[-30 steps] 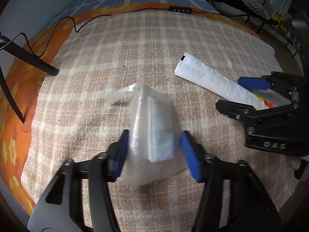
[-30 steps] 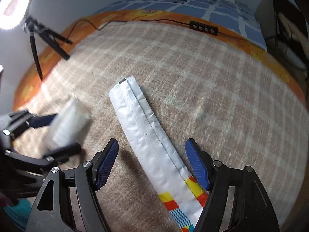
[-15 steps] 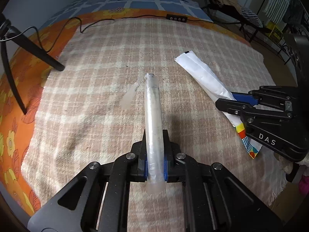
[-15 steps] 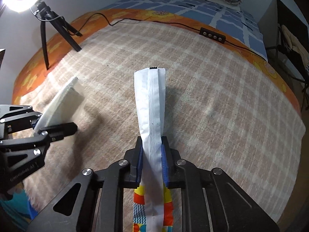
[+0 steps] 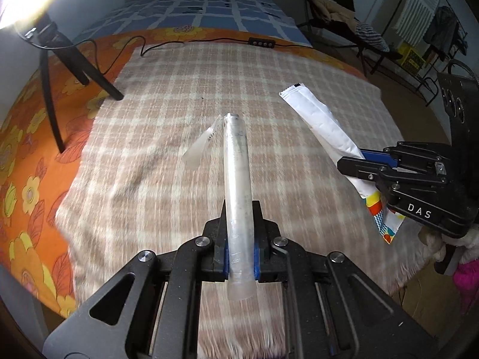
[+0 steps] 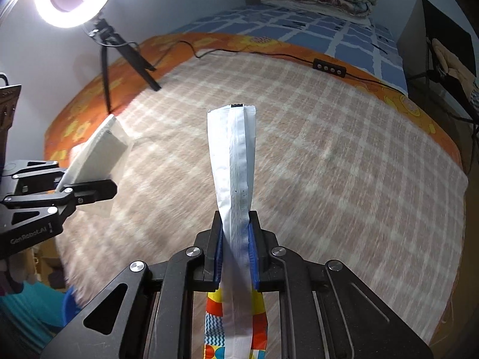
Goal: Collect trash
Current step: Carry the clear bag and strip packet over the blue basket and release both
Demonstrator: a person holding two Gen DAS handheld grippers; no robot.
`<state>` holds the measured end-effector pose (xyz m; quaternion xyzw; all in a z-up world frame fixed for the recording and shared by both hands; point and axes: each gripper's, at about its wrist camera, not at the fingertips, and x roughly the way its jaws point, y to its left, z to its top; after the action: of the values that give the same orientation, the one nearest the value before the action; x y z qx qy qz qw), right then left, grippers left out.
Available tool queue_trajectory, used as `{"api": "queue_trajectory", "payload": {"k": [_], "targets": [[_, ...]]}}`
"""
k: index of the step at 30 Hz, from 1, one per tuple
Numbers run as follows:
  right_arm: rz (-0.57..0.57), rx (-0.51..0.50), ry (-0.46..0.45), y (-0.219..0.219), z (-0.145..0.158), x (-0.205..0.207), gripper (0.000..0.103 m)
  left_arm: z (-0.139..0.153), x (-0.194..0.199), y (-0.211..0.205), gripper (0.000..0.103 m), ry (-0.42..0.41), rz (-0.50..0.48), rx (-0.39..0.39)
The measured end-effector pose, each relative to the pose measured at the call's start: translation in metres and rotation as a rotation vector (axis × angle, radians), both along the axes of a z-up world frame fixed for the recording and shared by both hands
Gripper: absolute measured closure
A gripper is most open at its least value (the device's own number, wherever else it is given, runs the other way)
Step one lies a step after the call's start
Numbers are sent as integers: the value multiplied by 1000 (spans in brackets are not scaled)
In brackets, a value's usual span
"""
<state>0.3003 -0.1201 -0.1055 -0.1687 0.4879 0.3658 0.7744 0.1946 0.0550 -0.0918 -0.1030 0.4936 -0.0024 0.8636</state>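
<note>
Both pieces being lifted clear of the bed's blanket [image 5: 167,161], the left gripper [image 5: 241,257] is clamping the clear plastic bag [image 5: 236,179] at frame centre and the right gripper [image 6: 235,257] the white wrapper [image 6: 233,161] (no bin visible), so carrying them to a container probably comes next.

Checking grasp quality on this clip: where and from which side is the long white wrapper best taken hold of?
The right claw has the wrapper about right. It pinches across the narrow width, above the colourful printed end, with one finger on each flat face. The wrapper is thin and flat, so coming in along its length suits it. The long white part sticks out forward past the grip.
</note>
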Motion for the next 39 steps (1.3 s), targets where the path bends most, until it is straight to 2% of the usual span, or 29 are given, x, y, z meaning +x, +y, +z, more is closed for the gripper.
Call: {"api": "queue_trajectory", "payload": {"k": [8,15,27,39], "targets": [[60,22,-17,-7,22,-61,91,15,-55,-7,94,-15,-13,10],[128,43,-10,-10,31,-122,91,11,-107,-15,94,0,-19,22],[173,49,39,-26,14,-204,91,-22,-175,-39,94,61,-50,14],[194,30,88,-29,-16,-256,91,-62,-206,-43,94,147,-32,-34]]}}
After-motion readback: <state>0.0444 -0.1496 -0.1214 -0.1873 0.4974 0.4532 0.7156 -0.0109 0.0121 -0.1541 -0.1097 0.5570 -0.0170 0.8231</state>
